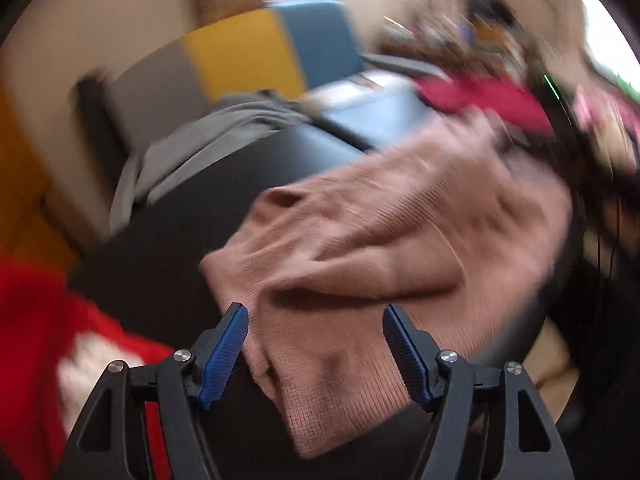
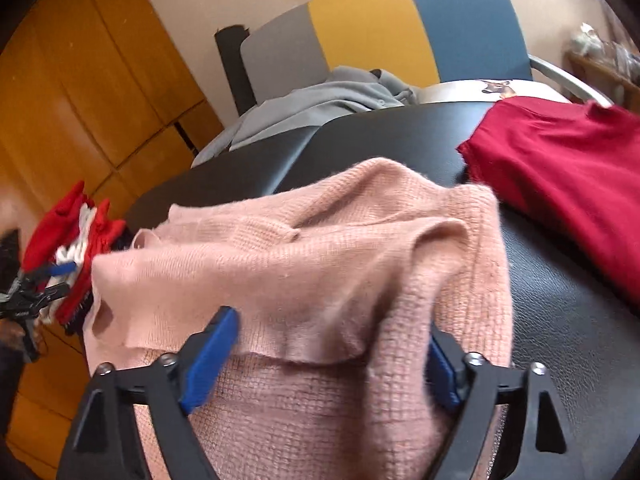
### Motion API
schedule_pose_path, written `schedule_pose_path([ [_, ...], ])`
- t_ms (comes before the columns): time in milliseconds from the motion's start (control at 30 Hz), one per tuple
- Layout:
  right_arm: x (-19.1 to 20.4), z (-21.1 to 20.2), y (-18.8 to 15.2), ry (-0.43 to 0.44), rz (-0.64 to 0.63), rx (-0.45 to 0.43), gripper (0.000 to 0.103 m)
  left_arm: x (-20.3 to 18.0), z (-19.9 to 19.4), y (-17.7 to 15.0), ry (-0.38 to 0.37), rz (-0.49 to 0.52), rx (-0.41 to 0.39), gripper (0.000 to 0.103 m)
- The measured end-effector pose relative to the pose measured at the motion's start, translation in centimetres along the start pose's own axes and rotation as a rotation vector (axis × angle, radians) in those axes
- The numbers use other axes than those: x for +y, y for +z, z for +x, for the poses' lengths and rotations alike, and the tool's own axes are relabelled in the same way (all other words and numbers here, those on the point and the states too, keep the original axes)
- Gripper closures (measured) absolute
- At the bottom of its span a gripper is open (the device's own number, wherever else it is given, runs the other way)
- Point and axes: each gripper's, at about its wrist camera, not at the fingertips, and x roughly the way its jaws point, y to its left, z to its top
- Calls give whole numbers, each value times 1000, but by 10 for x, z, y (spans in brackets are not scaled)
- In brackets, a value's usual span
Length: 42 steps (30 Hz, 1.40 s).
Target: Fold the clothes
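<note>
While it lay: the pink sweater [image 2: 320, 248] looked soft, light — best pinched at a hem.
Left gripper [image 1: 316, 344]: jaws apart.
Right gripper [image 2: 332, 360]: jaws apart.

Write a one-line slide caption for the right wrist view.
Open right gripper over a rumpled pink knit sweater on a black table, dark red garment alongside.

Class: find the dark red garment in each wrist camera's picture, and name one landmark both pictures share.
Left wrist: dark red garment, blurred, upper right, beyond the pink sweater.
Right wrist: right edge, flat on the black table.
Shared landmark: the yellow-and-blue chair back.
</note>
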Motion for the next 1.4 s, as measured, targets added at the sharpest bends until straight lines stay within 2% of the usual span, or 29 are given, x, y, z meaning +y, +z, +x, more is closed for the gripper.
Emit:
schedule_pose_path([
  [67, -2, 1, 1, 11, 10, -3, 12, -20, 6, 7, 14, 174, 33, 32],
  [233, -14, -2, -3, 67, 58, -29, 12, -39, 42, 24, 27, 479, 119, 31],
  [300, -17, -3, -3, 91, 74, -41, 12, -33, 52, 31, 12, 488, 140, 32],
  [367, -20, -4, -4, 114, 90, -54, 11, -27, 62, 39, -44, 467, 168, 32],
  [433, -23, -5, -5, 135, 105, -64, 11, -24, 75, 40, -108, 417, 240, 35],
  [467, -25, -5, -5, 145, 113, -69, 11, -23, 82, 40, -141, 391, 277, 56],
  [500, -26, -6, -5, 154, 119, -72, 11, -20, 89, 40, -157, 351, 303, 83],
  [533, -27, -6, -5, 160, 123, -75, 11, -18, 90, 41, -171, 324, 302, 86],
  [600, -27, -6, -6, 164, 126, -76, 11, 0, 82, 47, -204, 184, 227, 94],
  [633, -26, -6, -5, 159, 127, -71, 11, 9, 78, 49, -221, 114, 189, 94],
  [767, -22, -10, 4, 136, 171, -42, 9, 97, 53, 46, -333, -400, -57, 95],
  [800, -23, -10, 5, 137, 186, -43, 6, 112, 54, 40, -341, -494, -83, 96],
  [833, -25, -10, 5, 142, 200, -46, 6, 130, 61, 31, -336, -611, -82, 96],
  [867, -28, -8, 2, 150, 207, -53, 5, 139, 70, 24, -347, -680, -59, 96],
  [967, -31, -6, -4, 180, 209, -79, 4, 141, 89, 9, -300, -753, 22, 79],
  [1200, -38, -8, -8, 243, 217, -92, 1, 126, 77, -24, -211, -711, 29, 58],
  [1300, -38, -8, -9, 246, 218, -95, 1, 121, 80, -26, -267, -692, 40, 50],
  [1400, -35, -7, -8, 238, 205, -92, 0, 117, 95, -16, -266, -654, 73, 50],
])
